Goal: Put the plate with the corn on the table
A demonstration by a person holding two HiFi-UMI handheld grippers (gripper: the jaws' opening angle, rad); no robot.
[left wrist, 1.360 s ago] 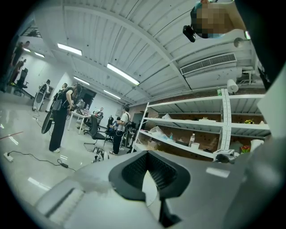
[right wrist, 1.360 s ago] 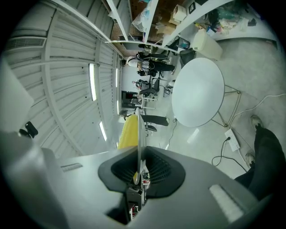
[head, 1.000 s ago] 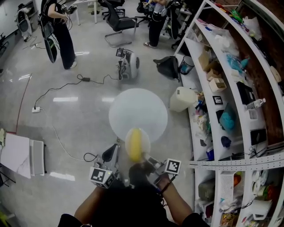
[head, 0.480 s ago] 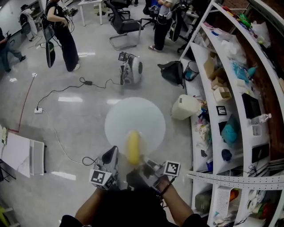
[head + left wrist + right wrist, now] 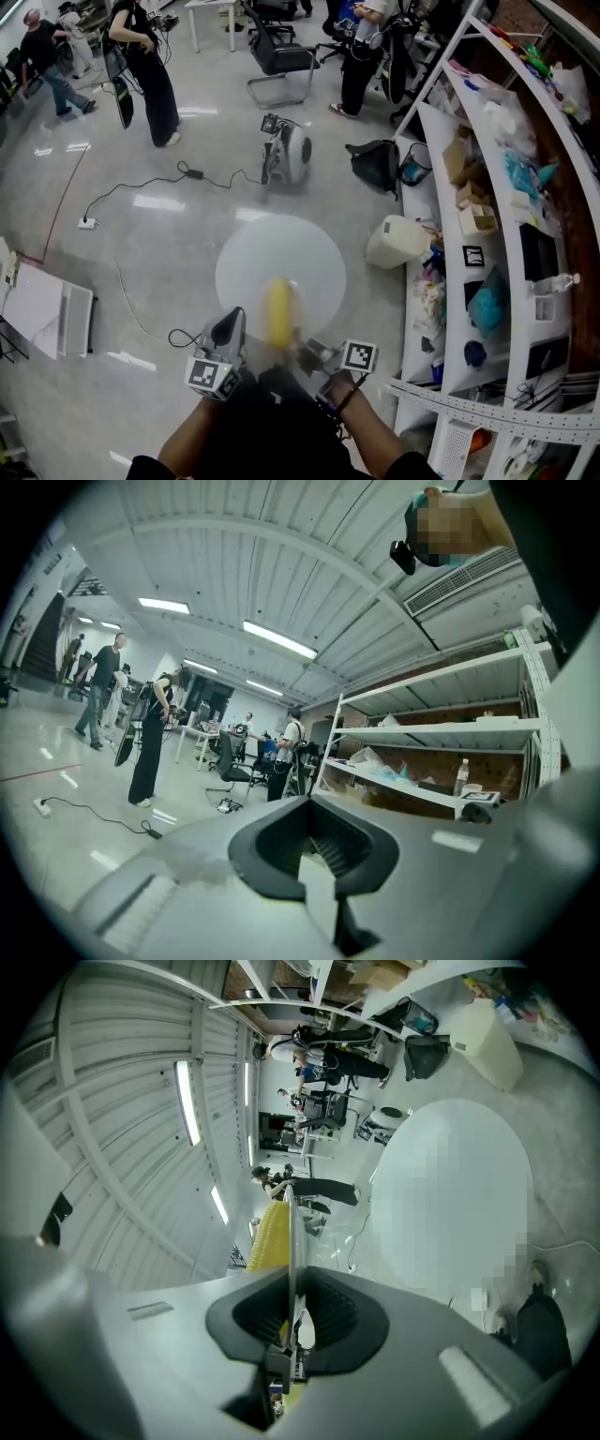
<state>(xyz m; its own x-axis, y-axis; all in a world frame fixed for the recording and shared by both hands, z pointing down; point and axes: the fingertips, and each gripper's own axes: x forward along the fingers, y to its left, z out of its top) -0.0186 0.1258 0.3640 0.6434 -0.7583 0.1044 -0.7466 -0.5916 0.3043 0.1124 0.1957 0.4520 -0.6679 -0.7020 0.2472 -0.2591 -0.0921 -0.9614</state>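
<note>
Bright, even light comes from ceiling strip lamps [image 5: 277, 639] and makes white glare patches on the glossy floor [image 5: 150, 202]. The corn [image 5: 279, 312] is blurred (edges smeared). Both gripper views bend strongly, with black corners.

The corn [image 5: 279, 314] lies on the near part of the plate [image 5: 281, 253]. The right gripper [image 5: 302, 345] is at its near rim, the left gripper [image 5: 230, 330] beside. Shelves [image 5: 487, 169] stand right, with what seems a jug [image 5: 398, 242] between.
</note>
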